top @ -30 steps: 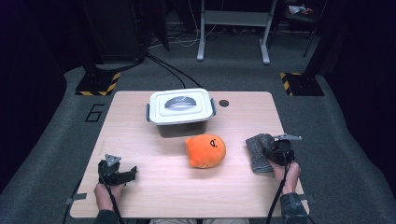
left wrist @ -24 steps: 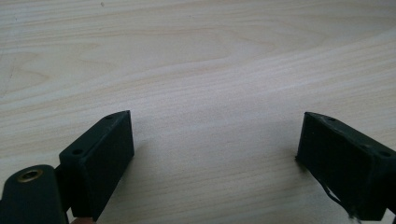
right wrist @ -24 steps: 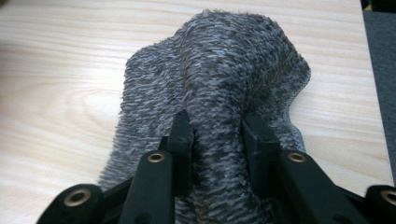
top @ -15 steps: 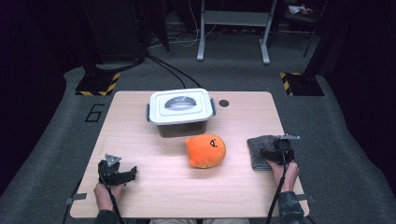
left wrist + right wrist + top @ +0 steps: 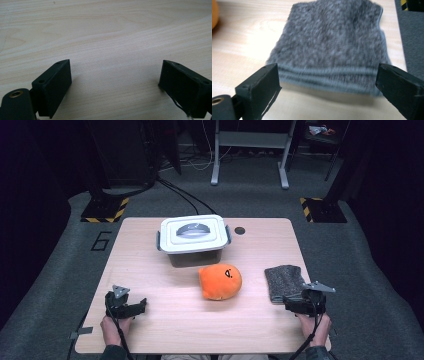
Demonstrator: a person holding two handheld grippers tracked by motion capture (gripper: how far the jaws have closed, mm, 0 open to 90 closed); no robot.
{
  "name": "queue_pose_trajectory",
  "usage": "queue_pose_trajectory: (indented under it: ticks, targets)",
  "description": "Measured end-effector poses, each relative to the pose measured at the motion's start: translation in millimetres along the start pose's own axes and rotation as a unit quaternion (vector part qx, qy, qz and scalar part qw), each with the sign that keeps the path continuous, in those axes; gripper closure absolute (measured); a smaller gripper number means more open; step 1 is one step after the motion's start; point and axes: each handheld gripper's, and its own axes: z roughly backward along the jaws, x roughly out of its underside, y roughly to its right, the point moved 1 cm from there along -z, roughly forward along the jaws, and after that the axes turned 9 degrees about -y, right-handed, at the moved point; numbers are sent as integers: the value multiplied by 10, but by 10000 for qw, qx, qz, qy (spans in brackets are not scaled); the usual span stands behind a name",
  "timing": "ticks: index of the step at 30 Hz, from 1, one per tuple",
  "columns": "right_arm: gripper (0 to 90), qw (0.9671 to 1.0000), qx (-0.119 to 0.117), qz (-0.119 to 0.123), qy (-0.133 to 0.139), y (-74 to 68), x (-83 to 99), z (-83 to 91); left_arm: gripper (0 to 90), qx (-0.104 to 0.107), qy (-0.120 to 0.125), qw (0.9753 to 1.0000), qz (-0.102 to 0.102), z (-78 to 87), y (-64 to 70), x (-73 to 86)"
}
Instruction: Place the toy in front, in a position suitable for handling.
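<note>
Here the right claw (image 5: 328,82) gapes wide just short of the grey cloth (image 5: 332,42), holding nothing.

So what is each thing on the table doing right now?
Left gripper: open, over bare table.
Right gripper: open, just short of the cloth.
Grey cloth: folded, lying flat.
Box: lid on.
Orange plush toy: lying free, untouched.

we log colours: cloth (image 5: 332,47) mottled grey w/ lighter grey ribbed hem | plush (image 5: 220,281) orange, sm. dark marks | box (image 5: 194,240) white lid, grey handle | table (image 5: 165,330) pale wood grain | jaws black
</note>
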Motion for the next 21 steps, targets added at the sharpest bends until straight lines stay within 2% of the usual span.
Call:
queue_pose_trajectory:
  ticks: [8, 13, 14, 17, 21]
  targets:
    - [33, 9999, 34, 92, -39, -81, 250, -11, 101, 43, 6, 10000, -40, 0, 13, 2]
    - [35, 9999, 77, 146, -42, -74, 343, -27, 101, 215, 7, 9997, -108, 22, 52, -18]
    - [35, 9999, 74, 90, -56, -76, 352, -22, 101, 259, 95, 9996, -97, 31, 83, -29]
    - [37, 9998, 106, 167, -41, -70, 371, -21, 101, 417, 180, 9989, -114, 77, 177, -72]
    - [37, 9998, 110, 166, -76, -83, 409, -42, 102, 650, 267, 9971, -295, 136, 378, -174]
